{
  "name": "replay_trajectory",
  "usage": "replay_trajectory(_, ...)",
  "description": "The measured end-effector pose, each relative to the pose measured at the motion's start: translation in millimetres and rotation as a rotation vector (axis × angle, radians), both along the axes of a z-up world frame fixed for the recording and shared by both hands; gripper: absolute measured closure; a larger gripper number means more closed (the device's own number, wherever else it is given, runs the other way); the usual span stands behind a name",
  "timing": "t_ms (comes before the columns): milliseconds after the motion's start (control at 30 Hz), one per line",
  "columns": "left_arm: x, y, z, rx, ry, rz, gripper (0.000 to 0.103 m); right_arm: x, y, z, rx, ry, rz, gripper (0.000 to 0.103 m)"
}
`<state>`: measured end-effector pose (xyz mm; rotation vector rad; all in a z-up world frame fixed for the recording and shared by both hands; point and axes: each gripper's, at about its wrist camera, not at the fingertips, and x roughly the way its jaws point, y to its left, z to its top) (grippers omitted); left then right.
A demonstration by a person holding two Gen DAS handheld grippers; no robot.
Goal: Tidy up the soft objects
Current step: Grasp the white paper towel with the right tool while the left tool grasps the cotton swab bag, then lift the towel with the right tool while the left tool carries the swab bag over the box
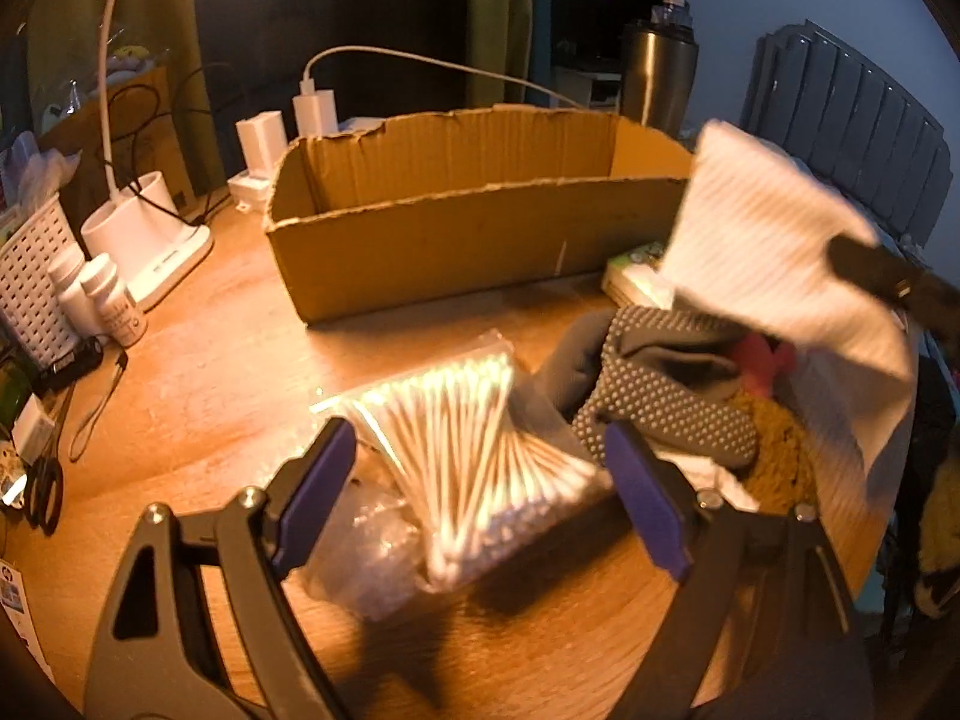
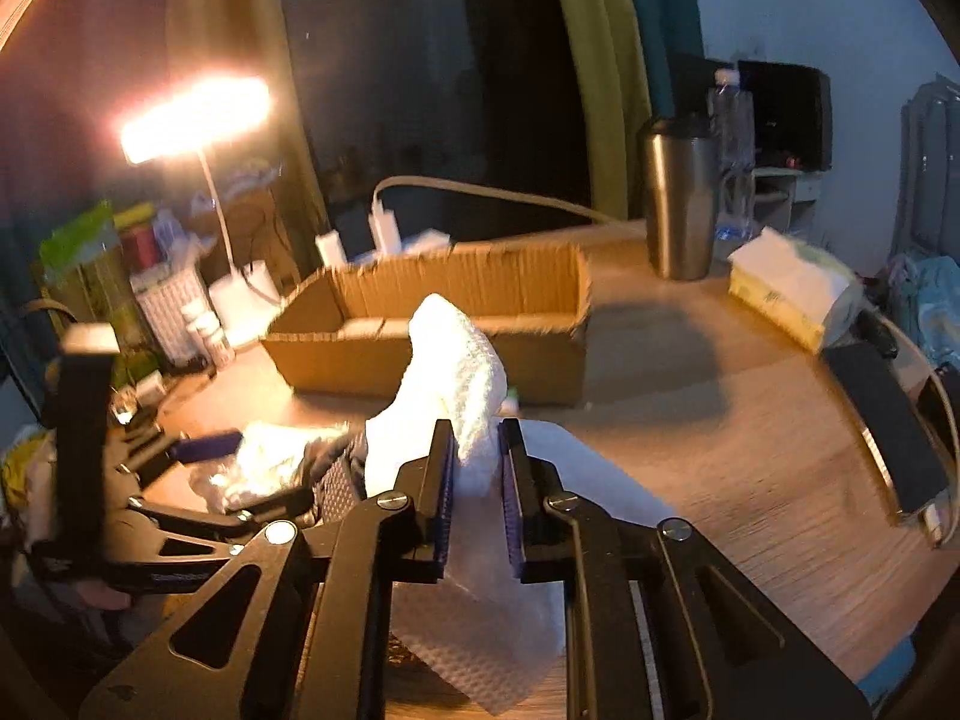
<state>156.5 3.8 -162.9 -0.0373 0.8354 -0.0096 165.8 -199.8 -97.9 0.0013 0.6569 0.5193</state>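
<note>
My left gripper [image 1: 477, 429] is open, its purple pads on either side of a clear bag of cotton swabs [image 1: 468, 468] on the wooden desk; the pads do not press it. Right of the bag is a heap of soft things: grey dotted fabric [image 1: 660, 384], something pink [image 1: 762, 360] and a mustard fuzzy piece [image 1: 774, 450]. My right gripper [image 2: 477, 429] is shut on a white waffle cloth [image 2: 456, 354], lifted above the heap. The same cloth [image 1: 762, 240] hangs at the right of the left wrist view. An open cardboard box [image 1: 456, 246] stands behind, seemingly empty.
A lamp base [image 1: 156, 240], white basket [image 1: 30, 276], small bottles [image 1: 114, 300] and scissors [image 1: 45, 492] crowd the desk's left side. A steel tumbler [image 2: 681, 204] and a tissue pack [image 2: 792, 288] stand at the right, a black flat object [image 2: 888, 438] near the edge.
</note>
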Motion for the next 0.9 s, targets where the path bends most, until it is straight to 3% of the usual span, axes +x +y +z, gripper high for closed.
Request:
replay_trajectory(33, 0.5, -0.3, -0.6, -0.002, 0.000, 0.004, 0.027, -0.4, -4.4, 3.8, 0.010, -0.011, -0.008, 0.087)
replay_trajectory(333, 0.1, 4.2, -2.1, -0.046, 0.008, 0.010, 0.058, 1.7, -27.4, 14.1, 0.026, -0.043, -0.062, 0.087)
replay_trajectory(567, -4.6, 10.6, 3.2, -0.104, 0.000, 0.007, 0.064, -2.2, -23.2, 25.8, 0.016, -0.079, -0.050, 0.087)
replay_trajectory(900, -16.9, 18.3, 39.8, -0.122, -0.108, 0.001, 0.065, -2.2, -11.1, 47.4, -0.006, -0.134, -0.030, 0.087)
